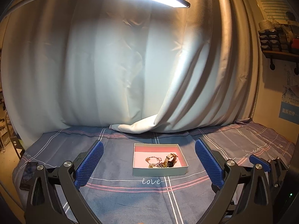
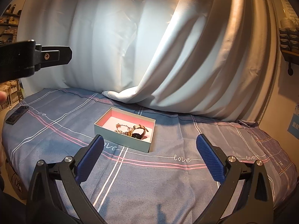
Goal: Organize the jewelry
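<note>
Clearly, tablecloth point(image 1: 130, 196) reads "love".

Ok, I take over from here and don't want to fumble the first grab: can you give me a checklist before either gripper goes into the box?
1. Left gripper open, nothing between its blue ribbed pads: ok.
2. Right gripper open and holding nothing: ok.
3. Shallow pale-blue cardboard box with pink lining sits flat on the blue plaid cloth, lid off: ok.
4. Jewelry pieces apart enough to grab one alone: not ok; the gold chain bracelet and the dark-faced wristwatch with a tan strap lie bunched together.
5. How many small pieces are in the heap: cannot tell.
6. Dark phone at the cloth's left edge, away from the box: ok.
</note>
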The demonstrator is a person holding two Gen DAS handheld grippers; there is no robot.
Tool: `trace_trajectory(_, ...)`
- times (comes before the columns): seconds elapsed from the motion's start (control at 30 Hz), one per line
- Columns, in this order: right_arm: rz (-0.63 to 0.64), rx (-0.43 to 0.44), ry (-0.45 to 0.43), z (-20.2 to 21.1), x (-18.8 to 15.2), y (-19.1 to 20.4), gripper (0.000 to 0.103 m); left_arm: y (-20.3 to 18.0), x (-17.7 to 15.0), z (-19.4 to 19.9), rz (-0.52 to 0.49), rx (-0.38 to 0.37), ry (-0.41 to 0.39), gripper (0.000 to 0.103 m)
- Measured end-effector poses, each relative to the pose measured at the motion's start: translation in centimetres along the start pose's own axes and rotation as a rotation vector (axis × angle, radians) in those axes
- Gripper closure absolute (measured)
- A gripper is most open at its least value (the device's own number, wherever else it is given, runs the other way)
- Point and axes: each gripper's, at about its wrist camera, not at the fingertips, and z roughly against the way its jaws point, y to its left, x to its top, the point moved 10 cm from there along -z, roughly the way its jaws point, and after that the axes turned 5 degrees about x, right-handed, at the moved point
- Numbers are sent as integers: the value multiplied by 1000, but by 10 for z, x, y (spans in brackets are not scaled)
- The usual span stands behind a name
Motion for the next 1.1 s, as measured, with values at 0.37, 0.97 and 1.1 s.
trace_trajectory(0.37,3,11,10,-2,-3,2,6,-1,-2,-4,-14,14,5,6)
trace_trajectory(0.97,9,14,14,-2,-4,4,6,6,-11,-13,29,49,52,6)
trace_trajectory(1.1,9,13,15,-2,-5,5,6,-3,-14,-11,-9,23,53,6)
